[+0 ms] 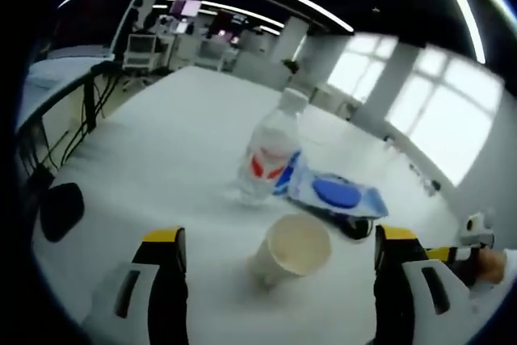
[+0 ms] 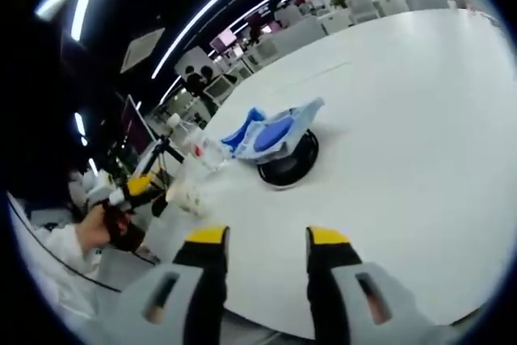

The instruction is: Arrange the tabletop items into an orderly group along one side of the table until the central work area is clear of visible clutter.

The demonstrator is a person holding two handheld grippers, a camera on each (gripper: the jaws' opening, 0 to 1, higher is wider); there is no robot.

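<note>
We see the black round object (image 1: 356, 229) mostly hidden under the blue-and-white plastic pouch (image 1: 335, 193); clear plastic bottle (image 2: 202, 149) blurred; bottle label print (image 1: 266, 166) unreadable.

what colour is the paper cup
Cream paper cup, clearest in the left gripper view.

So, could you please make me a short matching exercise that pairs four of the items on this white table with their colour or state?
Things:
1. paper cup
2. water bottle
3. packet
4. round object

Descriptions:
A. clear, upright, white cap, red label
B. black, partly under the packet
C. cream, tipped over, mouth facing the left gripper view
D. blue and white, lying flat

Pairs: 1-C, 2-A, 3-D, 4-B
</note>
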